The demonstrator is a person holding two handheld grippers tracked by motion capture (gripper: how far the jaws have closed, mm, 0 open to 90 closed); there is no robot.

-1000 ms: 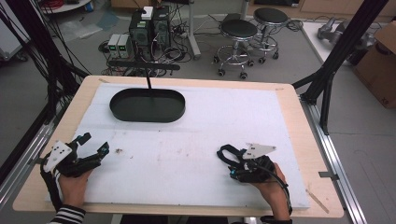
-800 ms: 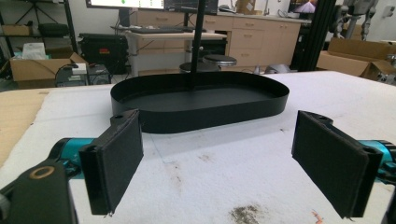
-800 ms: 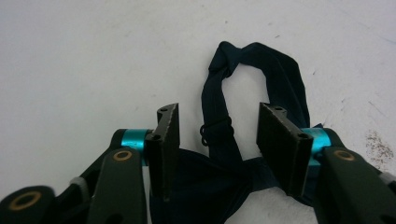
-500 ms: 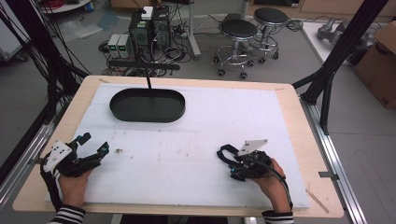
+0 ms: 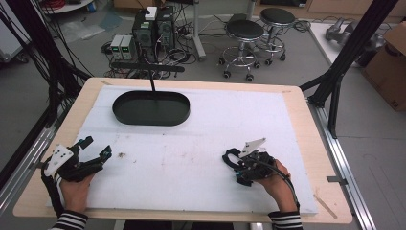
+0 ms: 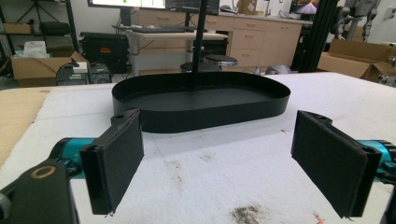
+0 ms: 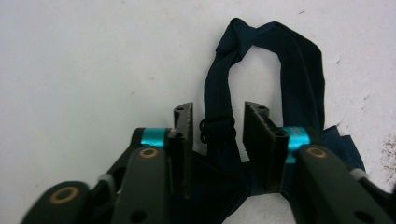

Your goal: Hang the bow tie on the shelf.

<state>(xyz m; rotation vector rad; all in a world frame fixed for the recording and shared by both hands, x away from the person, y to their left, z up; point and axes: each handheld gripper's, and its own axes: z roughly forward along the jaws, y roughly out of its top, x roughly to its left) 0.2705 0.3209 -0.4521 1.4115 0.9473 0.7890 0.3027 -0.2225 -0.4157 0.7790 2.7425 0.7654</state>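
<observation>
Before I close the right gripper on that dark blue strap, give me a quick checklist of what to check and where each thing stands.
1. Strap lies between the jaws of the right gripper: ok, one band runs through the gap.
2. Right jaws apart enough to close on it: ok, neither jaw touches the band yet.
3. Whole strap inside the gap: not ok, the loop's other side passes outside the right-hand jaw.
4. Left gripper out of the way: ok, open, empty, near the table's left edge.
5. Black tray free to receive things: ok, it looks empty.
6. Strap free of snags under the gripper: cannot tell, that part is hidden.
</observation>
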